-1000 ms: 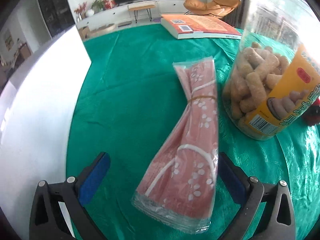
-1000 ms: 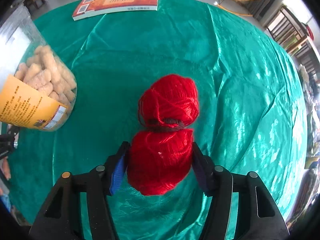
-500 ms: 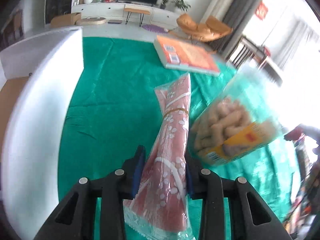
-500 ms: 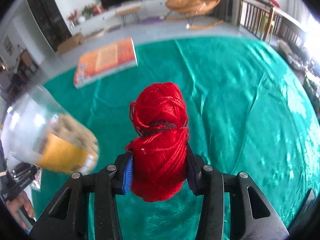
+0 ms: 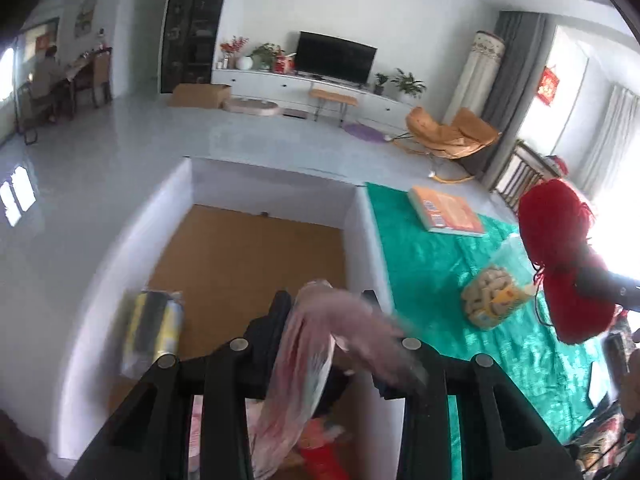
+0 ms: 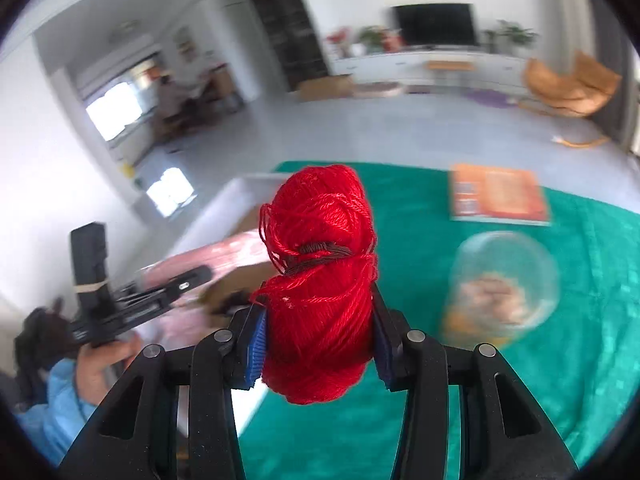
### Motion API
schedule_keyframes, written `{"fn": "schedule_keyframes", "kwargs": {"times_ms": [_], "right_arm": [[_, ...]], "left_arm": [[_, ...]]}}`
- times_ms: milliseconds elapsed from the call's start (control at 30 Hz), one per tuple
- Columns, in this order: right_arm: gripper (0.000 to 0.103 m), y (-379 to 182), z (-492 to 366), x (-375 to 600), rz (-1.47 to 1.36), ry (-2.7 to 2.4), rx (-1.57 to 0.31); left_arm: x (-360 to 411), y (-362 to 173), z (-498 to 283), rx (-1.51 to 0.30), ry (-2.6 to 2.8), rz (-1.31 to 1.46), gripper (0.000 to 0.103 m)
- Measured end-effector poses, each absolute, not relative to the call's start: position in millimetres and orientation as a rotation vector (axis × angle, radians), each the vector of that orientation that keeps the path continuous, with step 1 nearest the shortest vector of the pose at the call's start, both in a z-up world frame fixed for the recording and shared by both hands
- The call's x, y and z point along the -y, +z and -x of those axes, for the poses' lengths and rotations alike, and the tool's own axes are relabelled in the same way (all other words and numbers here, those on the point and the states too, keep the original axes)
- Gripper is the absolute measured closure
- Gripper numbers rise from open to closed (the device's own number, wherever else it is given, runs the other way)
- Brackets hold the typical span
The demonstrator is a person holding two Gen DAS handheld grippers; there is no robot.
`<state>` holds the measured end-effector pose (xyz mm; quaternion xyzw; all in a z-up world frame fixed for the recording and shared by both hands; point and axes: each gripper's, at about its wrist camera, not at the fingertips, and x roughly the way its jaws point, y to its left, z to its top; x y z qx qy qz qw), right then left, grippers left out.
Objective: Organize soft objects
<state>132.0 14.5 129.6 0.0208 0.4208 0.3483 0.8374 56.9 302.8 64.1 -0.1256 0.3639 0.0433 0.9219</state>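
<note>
My left gripper point(image 5: 325, 308) is shut on a pink flower-print cloth in a clear packet point(image 5: 308, 360), which hangs blurred above a white box point(image 5: 272, 184) with a brown floor. In the right wrist view the same packet point(image 6: 224, 256) shows over the box rim point(image 6: 240, 188), with the left gripper point(image 6: 168, 286) gripping it. My right gripper point(image 6: 318, 320) is shut on a ball of red yarn point(image 6: 320, 280) tied with a dark band, held in the air above the green tablecloth. That yarn point(image 5: 560, 240) also appears at the right of the left wrist view.
A clear snack jar point(image 5: 496, 296) and an orange book point(image 5: 444, 212) rest on the green cloth point(image 5: 420, 280) right of the box. Inside the box lie a yellow-and-black packet point(image 5: 152, 328) and a red item point(image 5: 320, 456). A hand in a blue sleeve point(image 6: 100, 368) holds the left tool.
Both grippers closed on their things and lifted them off the table. The left one swung left with the pink packet to above the white box; the right rose with the yarn.
</note>
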Motion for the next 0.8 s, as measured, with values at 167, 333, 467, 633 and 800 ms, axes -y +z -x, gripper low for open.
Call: {"fn": "schedule_keyframes", "kwargs": {"times_ms": [167, 333, 467, 633, 800], "right_arm": [[0.034, 85.7, -109.7, -98.7, -0.065, 0.897, -1.003], [0.033, 67.9, -92.4, -102.9, -0.105, 0.891, -1.034], [0.031, 64.3, -79.6, -93.6, -0.044, 0.825, -1.000], [0.031, 55.0, -54.4, -98.9, 0.051, 0.798, -0.988], [0.031, 55.4, -45.1, -99.5, 0.101, 0.749, -0.962]], "left_arm": [[-348.8, 31.0, -33.6, -0.860, 0.308, 0.251, 0.065], [-354.5, 14.1, -15.3, -0.823, 0.329, 0.290, 0.054], [-339.9, 28.6, 3.4, -0.748, 0.270, 0.292, 0.000], [-322.0, 69.3, 25.2, -0.653, 0.232, 0.252, 0.000], [-309.1, 93.9, 39.3, -0.661, 0.378, 0.207, 0.000]]}}
